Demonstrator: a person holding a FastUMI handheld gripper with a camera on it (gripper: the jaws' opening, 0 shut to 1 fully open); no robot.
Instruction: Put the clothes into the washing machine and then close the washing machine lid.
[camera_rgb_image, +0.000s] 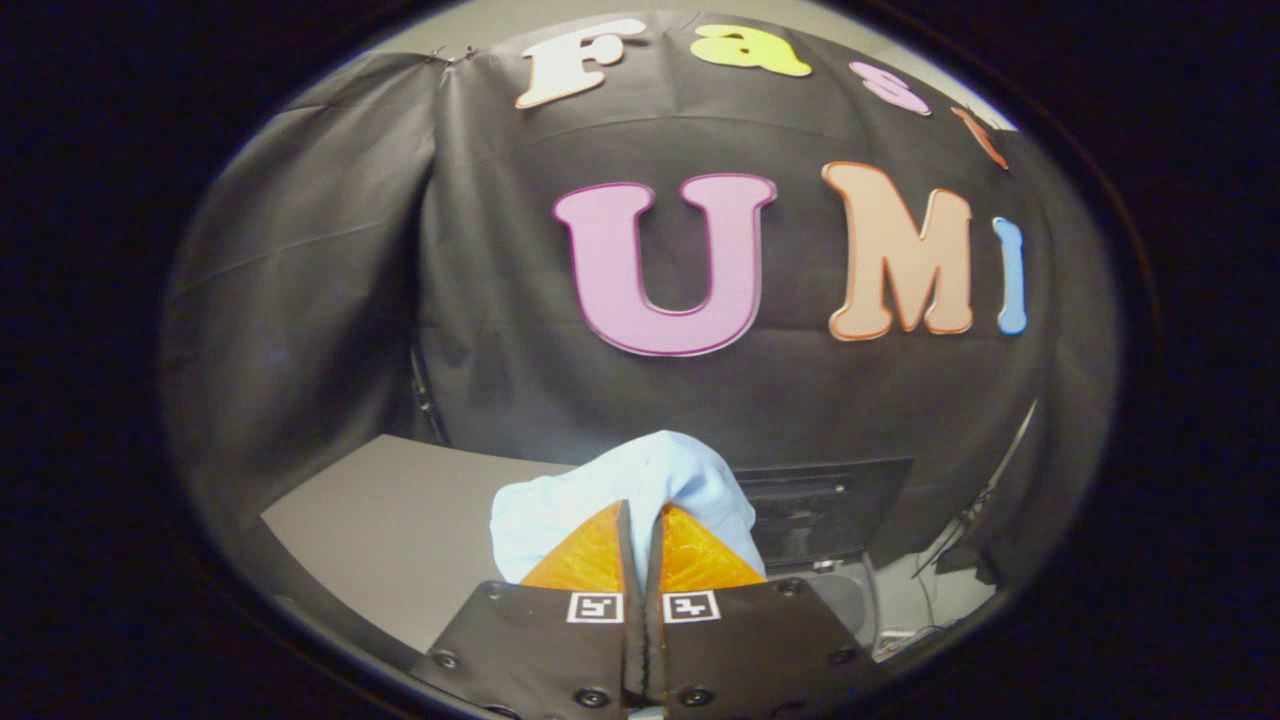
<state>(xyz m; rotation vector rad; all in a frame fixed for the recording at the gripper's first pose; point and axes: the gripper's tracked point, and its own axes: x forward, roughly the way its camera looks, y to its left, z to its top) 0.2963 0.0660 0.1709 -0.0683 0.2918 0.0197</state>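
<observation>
The claw (641, 520) sat nearest, its two fingers (590, 560) clenched almost together on a light blue garment (640, 475), which bunched up around and above the fingertips. At ten o'clock from the claw spread the grey tabletop (400, 530). At three o'clock, behind the cloth, stood a dark washing machine (830, 505), partly hidden.

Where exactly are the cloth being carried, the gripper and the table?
Light blue cloth (640, 475): gripper view, its bunched top above the fingers.
Gripper (642, 515): gripper view, fingertips pinched on the cloth.
Grey table (400, 520): gripper view, bare top beside the fingers.
</observation>
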